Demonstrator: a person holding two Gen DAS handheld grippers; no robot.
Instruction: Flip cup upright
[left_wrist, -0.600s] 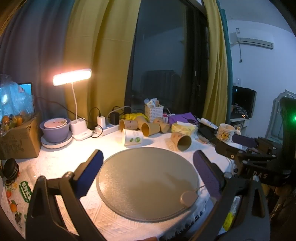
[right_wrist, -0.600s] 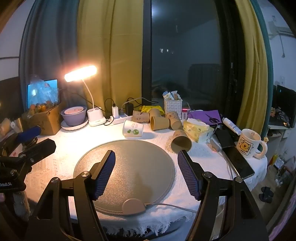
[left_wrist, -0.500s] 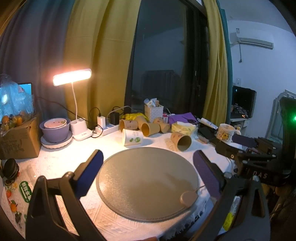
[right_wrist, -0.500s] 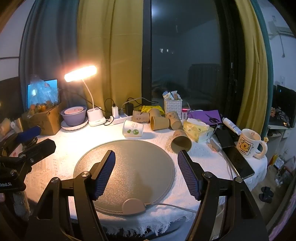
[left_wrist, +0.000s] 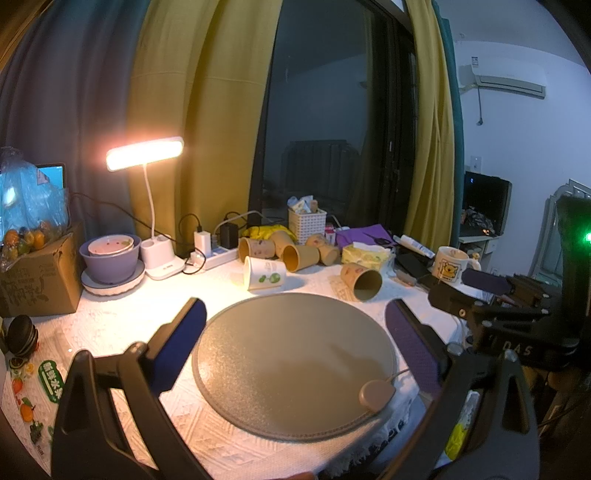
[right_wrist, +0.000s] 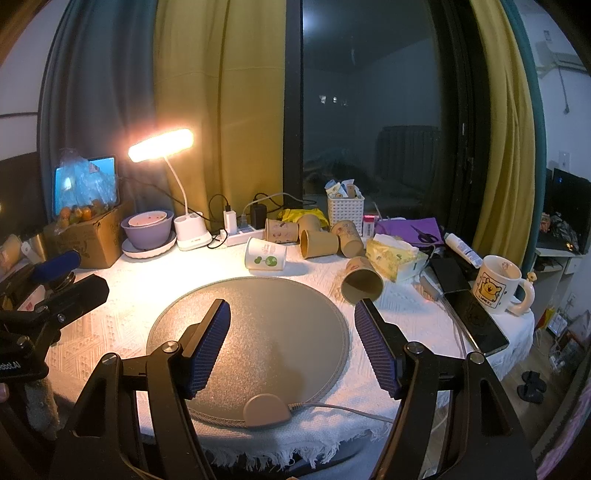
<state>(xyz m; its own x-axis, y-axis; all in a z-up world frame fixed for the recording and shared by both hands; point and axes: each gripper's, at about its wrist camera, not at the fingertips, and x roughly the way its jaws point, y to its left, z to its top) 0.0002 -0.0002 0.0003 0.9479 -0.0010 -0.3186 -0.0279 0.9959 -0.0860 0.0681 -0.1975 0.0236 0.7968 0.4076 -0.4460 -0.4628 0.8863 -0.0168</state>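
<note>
Brown paper cup (right_wrist: 362, 281) with small printed figures lies on its side on the white textured tablecloth (right_wrist: 122, 291), its open mouth turned toward the cameras, just past the far right edge of the round grey mat (right_wrist: 258, 325) and touching a yellow-green tissue pack (right_wrist: 393, 258) behind it. Seen from the right wrist, it sits just ahead of the right claw (right_wrist: 292, 318), close beyond the tip of that claw's right-hand blue pad; the right claw's jaws stand wide apart over the mat with nothing between them. From the left wrist the same cup (left_wrist: 361, 281) lies ahead and a little right of the left claw (left_wrist: 295, 314), whose jaws are likewise spread wide and empty above the mat (left_wrist: 291, 365). A white paper cup with green leaf print (right_wrist: 265, 258) also lies on its side, straight ahead of both claws beyond the mat's far rim. Further back, three more brown paper cups (right_wrist: 317, 242) lie toppled in a cluster near a white slotted basket (right_wrist: 345, 210). A lit white desk lamp (right_wrist: 177, 192) stands far ahead to the left, and a cream cartoon mug (right_wrist: 498, 284) stands upright well off to the right of the right claw.
</note>
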